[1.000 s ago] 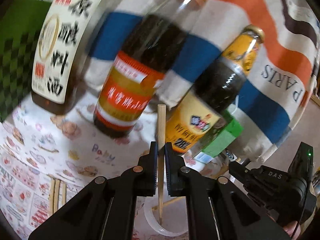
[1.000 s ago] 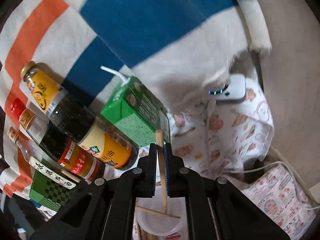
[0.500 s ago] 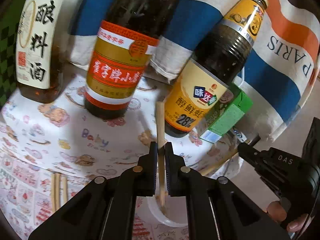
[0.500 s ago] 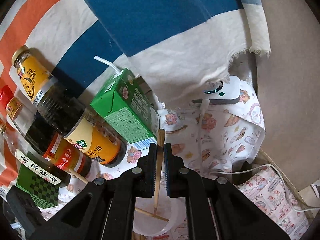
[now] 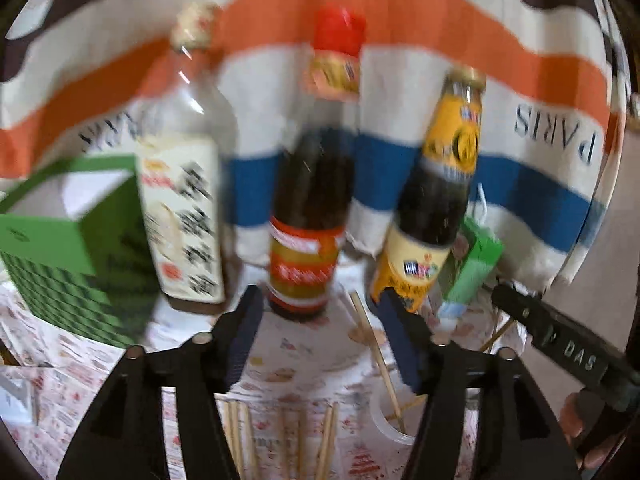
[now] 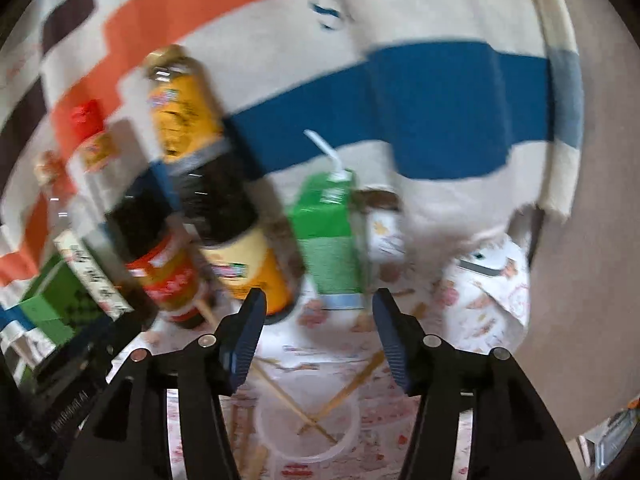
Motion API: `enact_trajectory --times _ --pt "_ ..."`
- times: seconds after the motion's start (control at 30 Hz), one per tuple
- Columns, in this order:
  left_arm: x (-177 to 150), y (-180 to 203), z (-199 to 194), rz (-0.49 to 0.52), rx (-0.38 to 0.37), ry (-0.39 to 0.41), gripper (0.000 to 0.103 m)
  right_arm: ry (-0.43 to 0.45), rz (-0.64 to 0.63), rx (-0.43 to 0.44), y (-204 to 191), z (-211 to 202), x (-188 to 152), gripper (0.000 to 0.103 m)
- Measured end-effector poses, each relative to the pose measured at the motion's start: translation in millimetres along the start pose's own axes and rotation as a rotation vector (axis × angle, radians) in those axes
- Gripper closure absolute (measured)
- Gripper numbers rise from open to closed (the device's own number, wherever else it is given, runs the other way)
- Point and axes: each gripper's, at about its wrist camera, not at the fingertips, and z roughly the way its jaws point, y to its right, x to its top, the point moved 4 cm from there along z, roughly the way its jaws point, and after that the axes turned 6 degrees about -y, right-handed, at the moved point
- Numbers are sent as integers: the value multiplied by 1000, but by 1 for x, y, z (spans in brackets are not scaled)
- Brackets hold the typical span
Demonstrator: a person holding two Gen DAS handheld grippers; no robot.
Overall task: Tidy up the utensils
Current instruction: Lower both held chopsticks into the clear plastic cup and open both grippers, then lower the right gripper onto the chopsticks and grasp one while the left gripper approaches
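Now both sets of jaws stand apart with nothing between the pads, having just been opening. Left gripper [image 5: 320, 336]: released; its chopstick [image 5: 378, 360] leans in the clear plastic cup [image 5: 390, 426] just below and right of the jaws. Right gripper [image 6: 318, 336]: also released; two chopsticks [image 6: 296, 404] cross inside the cup [image 6: 308, 428], tops resting on opposite sides of the rim.

More loose chopsticks [image 5: 280, 440] lie flat on the printed cloth [image 5: 292, 352] beside the cup, toward the left gripper, not yet collected.

Risks, as I judge them:
- Cup looks light and the sticks lean well past its rim; a nudge from either finger could tip it.
- Both grippers work over the same cup, close together; they could knock each other.
- Bottles [image 5: 316, 200] and green carton [image 6: 328, 236] stand in a row just beyond; a forward reach could topple one.

Open room: the bare cloth between cup and bottles, and the near side. Striped fabric backs the bottles and closes off the far side.
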Motion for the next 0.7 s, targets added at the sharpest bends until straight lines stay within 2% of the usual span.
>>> enact_trajectory --times 0.1,0.13,0.2,0.3,0.43,0.57,0.7 --pt "8 -14 -29 -3 26 60 30 11 -13 72 -12 -9 0 42" --pt "11 -17 -38 2 45 79 27 15 -18 79 -16 -13 0 42" --pt "15 -24 -59 5 80 128 15 33 -42 73 -24 -18 -1 40" --pt "21 -35 -87 -21 82 227 2 51 -66 76 -34 -26 -1 38" --pt "25 -39 -101 4 90 235 1 63 -81 94 -41 -34 -1 37" --pt "24 -42 -103 36 136 228 1 78 -100 97 -49 -43 -2 36" --pt "25 -54 -107 -10 181 245 1 66 -97 98 -55 -44 -4 35"
